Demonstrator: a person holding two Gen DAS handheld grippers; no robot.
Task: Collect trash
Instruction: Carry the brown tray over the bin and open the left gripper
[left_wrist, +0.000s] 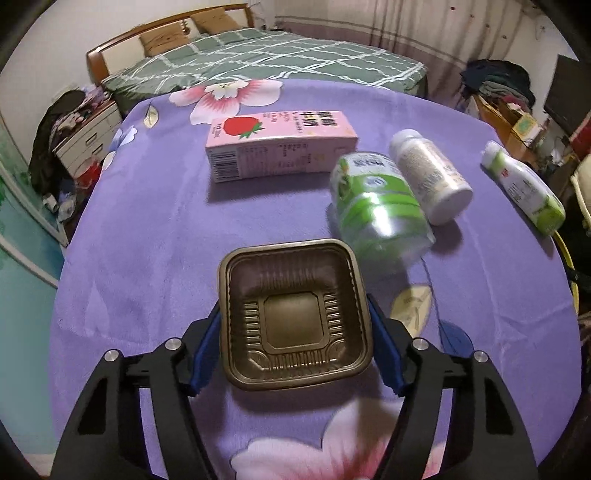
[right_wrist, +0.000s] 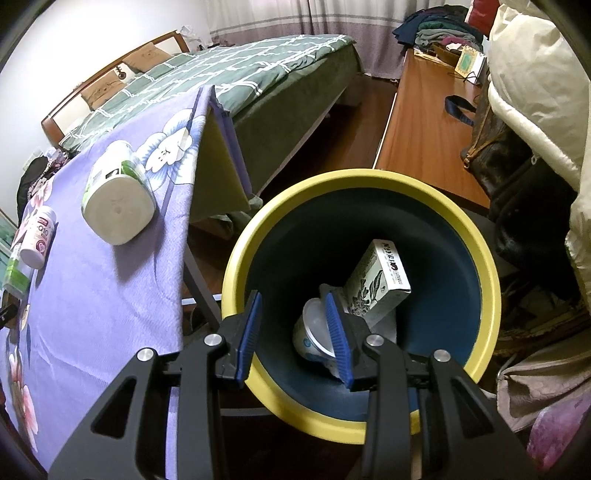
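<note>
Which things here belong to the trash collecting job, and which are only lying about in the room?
Job:
- brown square plastic tray, between the left gripper pads
- pink strawberry milk carton
- green-labelled clear bottle
- white pill bottle
- yellow-rimmed dark bin, under the right gripper

Lying about:
- green checked bed
- wooden desk
- clothes pile

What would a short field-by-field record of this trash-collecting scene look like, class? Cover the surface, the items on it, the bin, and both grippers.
surface: purple floral cloth
left gripper: pads against the sides of a brown plastic tray
on cloth: pink carton, green bottle, white bottle, green-white bottle
right gripper: open, empty, over the bin
bin: yellow rim, holds a white box and a cup
</note>
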